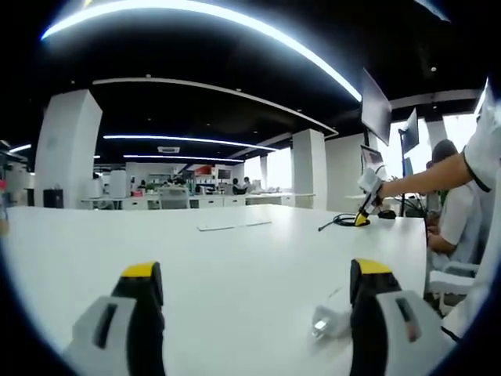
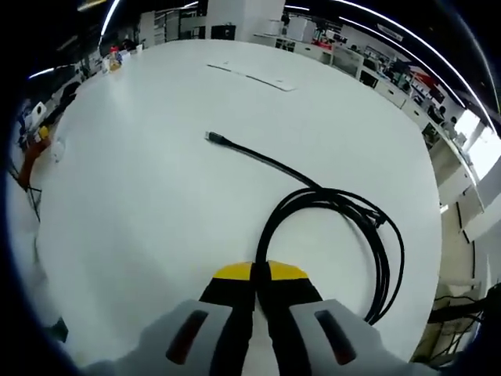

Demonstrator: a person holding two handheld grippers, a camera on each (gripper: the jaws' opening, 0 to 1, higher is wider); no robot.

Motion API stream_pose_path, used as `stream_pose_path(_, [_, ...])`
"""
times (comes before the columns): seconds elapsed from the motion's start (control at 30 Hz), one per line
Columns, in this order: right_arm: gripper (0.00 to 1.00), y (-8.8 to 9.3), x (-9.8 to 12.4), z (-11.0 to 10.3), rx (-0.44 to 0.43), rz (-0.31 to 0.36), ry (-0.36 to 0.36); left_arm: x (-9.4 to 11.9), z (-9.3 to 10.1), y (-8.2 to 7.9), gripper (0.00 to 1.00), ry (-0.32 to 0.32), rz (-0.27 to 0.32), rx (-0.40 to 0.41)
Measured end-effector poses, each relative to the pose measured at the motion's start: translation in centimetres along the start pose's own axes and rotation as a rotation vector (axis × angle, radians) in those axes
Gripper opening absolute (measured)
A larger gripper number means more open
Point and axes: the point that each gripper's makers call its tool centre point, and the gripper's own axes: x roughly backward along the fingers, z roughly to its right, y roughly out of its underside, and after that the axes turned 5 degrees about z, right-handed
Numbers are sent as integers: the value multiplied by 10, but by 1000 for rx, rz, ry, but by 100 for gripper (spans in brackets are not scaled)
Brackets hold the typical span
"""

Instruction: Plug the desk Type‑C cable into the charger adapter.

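Observation:
The black Type-C cable [image 2: 344, 207] lies in a loose coil on the white table [image 2: 156, 204]. Its free plug end [image 2: 211, 138] points away across the tabletop. My right gripper [image 2: 261, 272] is shut at the near side of the coil, where the loop runs in under the yellow tips. From the left gripper view, that right gripper [image 1: 364, 217] is far off, tips down on the cable [image 1: 342, 221], held by a person's outstretched arm. My left gripper [image 1: 257, 274] stands open low over the table. The small white charger adapter [image 1: 329, 323] lies just inside its right jaw.
Flat white strips [image 1: 235, 225] lie mid-table, also visible as strips [image 2: 250, 77] beyond the plug. A seated person [image 1: 452, 211] is at the table's right edge, with monitors [image 1: 376, 106] overhead. Office desks stand in the background.

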Motion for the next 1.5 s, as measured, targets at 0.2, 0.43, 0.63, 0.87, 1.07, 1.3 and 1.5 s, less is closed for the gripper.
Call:
stream_pose_path(0.2, [3, 6, 7, -17, -7, 7, -13, -1, 3, 5, 100, 7, -17, 10])
stream_pose_path(0.43, [2, 11, 14, -29, -17, 18, -28, 0, 4, 4, 100, 8, -17, 4])
stream_pose_path(0.63, [1, 17, 22, -45, -14, 22, -43, 0, 6, 6, 100, 12, -27, 7])
stream_pose_path(0.87, [1, 20, 32, -75, -18, 33, -60, 0, 8, 5, 100, 16, -19, 11])
stream_pose_path(1.07, [2, 24, 39, -90, -24, 37, -85, 1, 8, 3, 100, 18, -13, 1])
stream_pose_path(1.3, [2, 24, 46, -121, -32, 47, -127, 1, 7, 3, 100, 16, -17, -8])
stream_pose_path(1.5, [2, 27, 47, -146, -30, 55, -167, 0, 9, 6, 100, 19, -27, -10])
